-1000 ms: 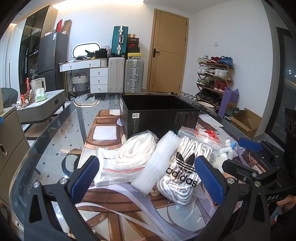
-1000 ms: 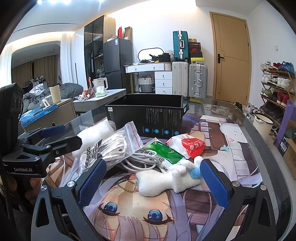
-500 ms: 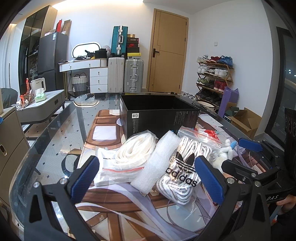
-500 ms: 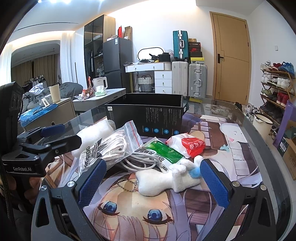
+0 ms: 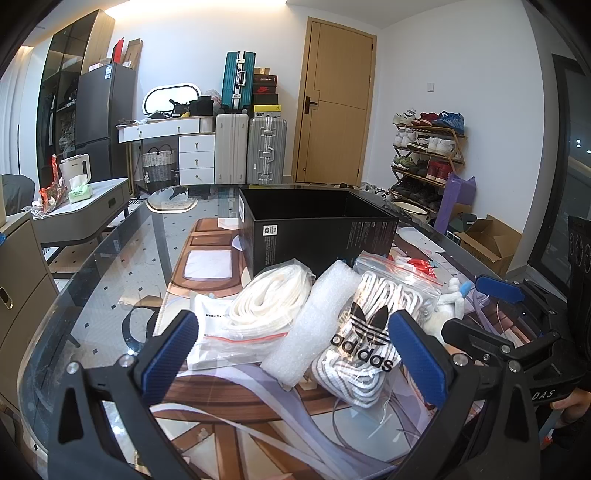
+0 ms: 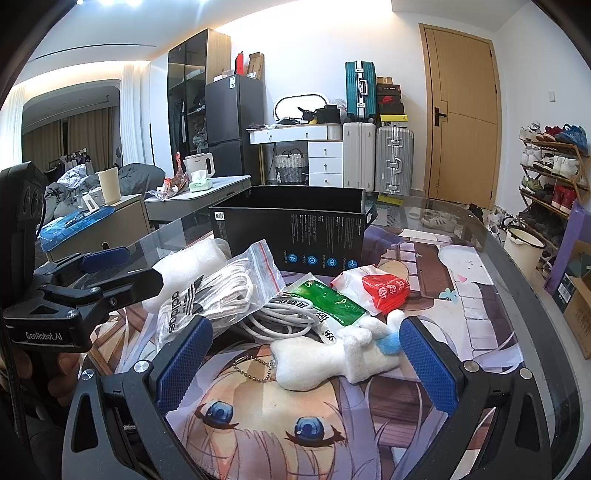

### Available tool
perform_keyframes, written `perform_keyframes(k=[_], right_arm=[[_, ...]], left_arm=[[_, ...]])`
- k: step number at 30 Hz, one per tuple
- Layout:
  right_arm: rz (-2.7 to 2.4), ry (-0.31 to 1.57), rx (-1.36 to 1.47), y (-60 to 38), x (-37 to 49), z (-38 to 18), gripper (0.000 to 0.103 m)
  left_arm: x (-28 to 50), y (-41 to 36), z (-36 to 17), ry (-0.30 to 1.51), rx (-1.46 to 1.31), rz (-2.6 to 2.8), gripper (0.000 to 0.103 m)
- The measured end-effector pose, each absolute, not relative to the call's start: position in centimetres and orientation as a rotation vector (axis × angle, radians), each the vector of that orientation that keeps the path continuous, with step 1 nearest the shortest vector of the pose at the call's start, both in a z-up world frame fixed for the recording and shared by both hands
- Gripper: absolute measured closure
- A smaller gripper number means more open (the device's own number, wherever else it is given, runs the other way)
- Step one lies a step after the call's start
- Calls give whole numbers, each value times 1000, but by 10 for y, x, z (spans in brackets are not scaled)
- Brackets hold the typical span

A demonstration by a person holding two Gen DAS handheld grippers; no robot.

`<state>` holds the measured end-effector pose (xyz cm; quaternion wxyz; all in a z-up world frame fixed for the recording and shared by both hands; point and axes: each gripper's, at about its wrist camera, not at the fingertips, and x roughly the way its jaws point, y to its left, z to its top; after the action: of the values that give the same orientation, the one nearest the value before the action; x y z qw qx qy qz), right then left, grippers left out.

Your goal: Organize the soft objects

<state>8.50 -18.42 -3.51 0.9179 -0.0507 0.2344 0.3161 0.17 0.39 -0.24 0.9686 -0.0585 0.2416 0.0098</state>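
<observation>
Your glass tabletop (image 5: 110, 266) lies bare to the left of the pile, out to its curved edge. Your left hand-held gripper (image 5: 291, 350) is spread wide and empty, hovering before the foam roll (image 5: 314, 317), bagged white rope (image 5: 266, 299) and adidas bag (image 5: 369, 332). Your right hand-held gripper (image 6: 306, 365) gapes wide, empty, around the plush toy (image 6: 332, 362). The black box (image 6: 291, 229) stands open just behind the pile.

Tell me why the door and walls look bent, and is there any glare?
Left wrist view: the fisheye lens bows the door and darkens the corners; the glass table reflects the room. Right wrist view: same curving, ceiling lights blown out, everything otherwise sharp.
</observation>
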Motion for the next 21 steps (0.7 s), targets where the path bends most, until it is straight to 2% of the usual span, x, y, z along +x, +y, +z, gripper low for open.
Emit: perform_keyframes(k=[21], right_arm=[[642, 486, -106, -186, 88, -37, 0]], left_arm=[[4, -3, -4, 486, -119, 11, 0]])
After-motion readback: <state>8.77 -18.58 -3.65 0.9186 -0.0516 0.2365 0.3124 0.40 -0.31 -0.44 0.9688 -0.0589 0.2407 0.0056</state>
